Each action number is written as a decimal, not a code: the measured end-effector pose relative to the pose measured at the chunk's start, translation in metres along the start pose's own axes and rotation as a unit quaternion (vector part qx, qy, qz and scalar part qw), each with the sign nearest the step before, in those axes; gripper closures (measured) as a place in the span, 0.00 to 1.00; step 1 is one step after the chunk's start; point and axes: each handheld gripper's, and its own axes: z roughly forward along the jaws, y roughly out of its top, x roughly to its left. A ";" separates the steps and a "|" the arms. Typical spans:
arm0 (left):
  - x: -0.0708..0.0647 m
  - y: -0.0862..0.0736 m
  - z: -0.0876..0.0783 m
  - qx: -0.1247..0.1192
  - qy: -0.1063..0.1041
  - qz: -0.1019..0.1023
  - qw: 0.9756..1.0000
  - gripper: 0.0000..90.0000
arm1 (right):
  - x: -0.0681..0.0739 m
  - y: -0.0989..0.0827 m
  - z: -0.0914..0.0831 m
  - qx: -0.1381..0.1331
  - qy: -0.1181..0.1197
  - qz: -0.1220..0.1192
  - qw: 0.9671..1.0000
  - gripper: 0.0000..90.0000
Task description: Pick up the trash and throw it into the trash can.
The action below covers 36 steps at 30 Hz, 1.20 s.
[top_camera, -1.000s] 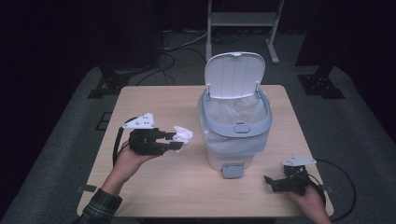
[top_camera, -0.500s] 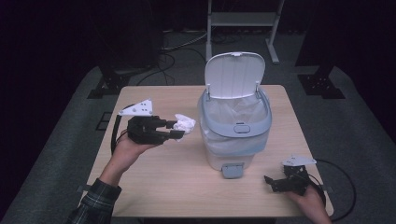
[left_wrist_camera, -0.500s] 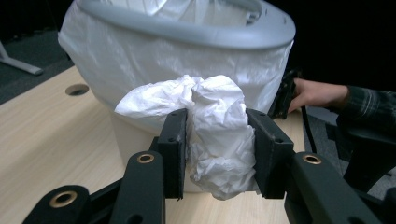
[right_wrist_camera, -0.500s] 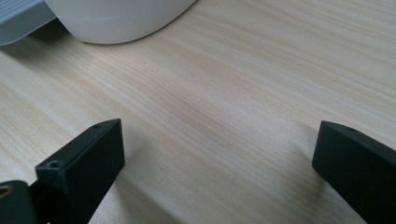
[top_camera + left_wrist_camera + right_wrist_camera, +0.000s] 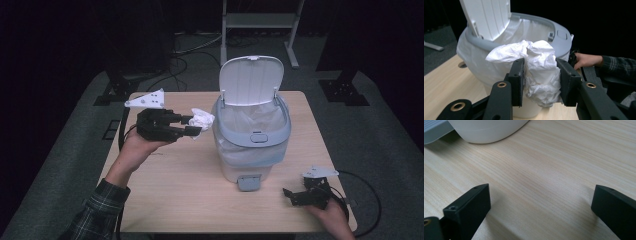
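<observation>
Left gripper (image 5: 194, 125), clamped on crumpled tissue (image 5: 202, 119), now higher beside bin rim (image 5: 252, 140); right gripper (image 5: 288, 194) wide open, well clear of bin.

Light wooden table (image 5: 165, 200) with rounded corners, bearing a white bin (image 5: 252, 145) with lid raised just right of centre, its grey pedal (image 5: 249, 182) on the near side, and the right gripper (image 5: 295, 196) resting at the near right corner.

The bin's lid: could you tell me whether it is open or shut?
Open. The lid stands upright behind the bin, baring the white liner inside.
</observation>
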 end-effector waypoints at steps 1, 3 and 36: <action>0.000 0.003 0.000 -0.002 -0.002 0.002 1.000 0.67 | 0.000 0.000 0.000 0.000 0.000 0.000 1.000 0.01; 0.001 0.007 0.001 -0.002 -0.003 0.003 1.000 0.67 | 0.000 0.000 0.000 0.000 0.000 0.000 1.000 0.01; 0.013 0.063 0.054 0.008 -0.013 0.044 0.999 0.67 | 0.000 0.000 0.000 0.000 0.000 0.001 1.000 0.01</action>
